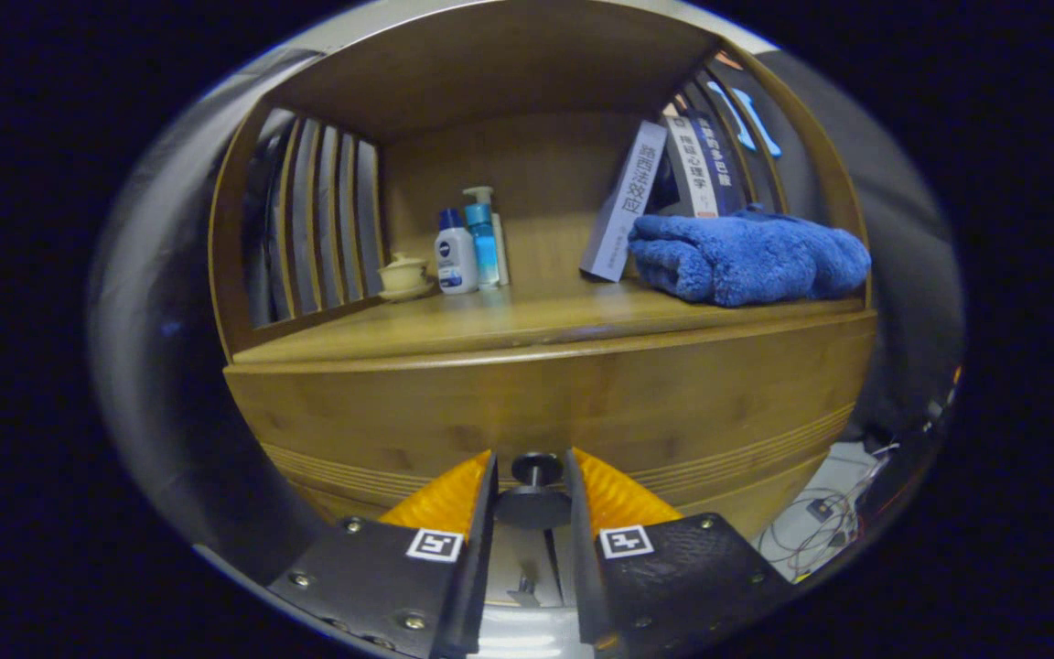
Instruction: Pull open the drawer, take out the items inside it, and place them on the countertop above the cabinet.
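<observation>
A wooden cabinet fills the scene, its drawer front (536, 398) facing me just below the countertop (490, 325). The drawer's dark round knob (534, 494) sits between my two fingers, and both of them press against its sides. My gripper (532, 455) is shut on this knob. The drawer's inside is hidden, and I cannot tell whether it stands out from the cabinet at all.
On the countertop lie a folded blue towel (747, 256) at the right and leaning books (623, 215) behind it. At the back left stand a white bottle (457, 258), a blue pump bottle (481, 236) and a small lidded cup (403, 275). Cables (820, 513) lie on the floor at the right.
</observation>
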A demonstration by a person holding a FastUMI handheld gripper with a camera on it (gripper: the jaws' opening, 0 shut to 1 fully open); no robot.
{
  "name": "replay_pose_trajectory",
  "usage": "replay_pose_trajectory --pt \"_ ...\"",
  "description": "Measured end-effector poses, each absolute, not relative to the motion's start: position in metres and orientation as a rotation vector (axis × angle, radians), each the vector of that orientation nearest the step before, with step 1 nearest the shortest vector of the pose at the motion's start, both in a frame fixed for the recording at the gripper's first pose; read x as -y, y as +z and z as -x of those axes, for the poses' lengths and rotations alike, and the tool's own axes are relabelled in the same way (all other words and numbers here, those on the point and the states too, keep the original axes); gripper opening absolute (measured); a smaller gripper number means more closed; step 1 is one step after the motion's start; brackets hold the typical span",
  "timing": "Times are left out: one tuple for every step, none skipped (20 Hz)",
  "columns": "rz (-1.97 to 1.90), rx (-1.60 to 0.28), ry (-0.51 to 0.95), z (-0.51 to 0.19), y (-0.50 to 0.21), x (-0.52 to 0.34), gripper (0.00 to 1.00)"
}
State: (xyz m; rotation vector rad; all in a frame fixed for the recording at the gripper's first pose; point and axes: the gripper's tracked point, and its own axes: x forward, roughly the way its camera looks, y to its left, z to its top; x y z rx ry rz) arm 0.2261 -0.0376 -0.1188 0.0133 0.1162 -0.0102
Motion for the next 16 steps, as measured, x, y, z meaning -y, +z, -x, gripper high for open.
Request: replay_pose_trajectory --pt "-0.011 -0.117 -0.017 -0.227 -0.12 0.038 0.4" --pt "-0.014 -0.106 -0.026 -0.227 -0.12 0.038 0.4" --pt "-0.013 -0.102 -0.036 -0.227 -0.121 0.038 0.4" --pt "0.003 -0.088 -0.04 -0.227 -0.12 0.038 0.4" --pt "0.043 -0.09 -0.028 -0.226 -0.122 0.036 0.41" --pt "0.059 -0.089 -0.021 -0.226 -0.124 0.037 0.4" --pt "0.069 -0.091 -0.006 -0.224 -0.125 0.036 0.36" --pt "0.046 -0.087 0.003 -0.217 -0.123 0.036 0.36" --pt "0.02 -0.09 0.002 -0.213 -0.123 0.036 0.28" --pt "0.01 -0.087 -0.001 -0.205 -0.124 0.036 0.28" --pt "0.009 -0.083 -0.007 -0.196 -0.125 0.035 0.28" --pt "0.028 -0.081 -0.007 -0.188 -0.125 0.032 0.28" --pt "0.045 -0.087 -0.014 -0.178 -0.127 0.034 0.28" --pt "0.041 -0.091 -0.012 -0.17 -0.128 0.034 0.28" --pt "0.02 -0.097 -0.005 -0.161 -0.13 0.031 0.28" --pt "-0.007 -0.1 0.001 -0.152 -0.129 0.031 0.28"
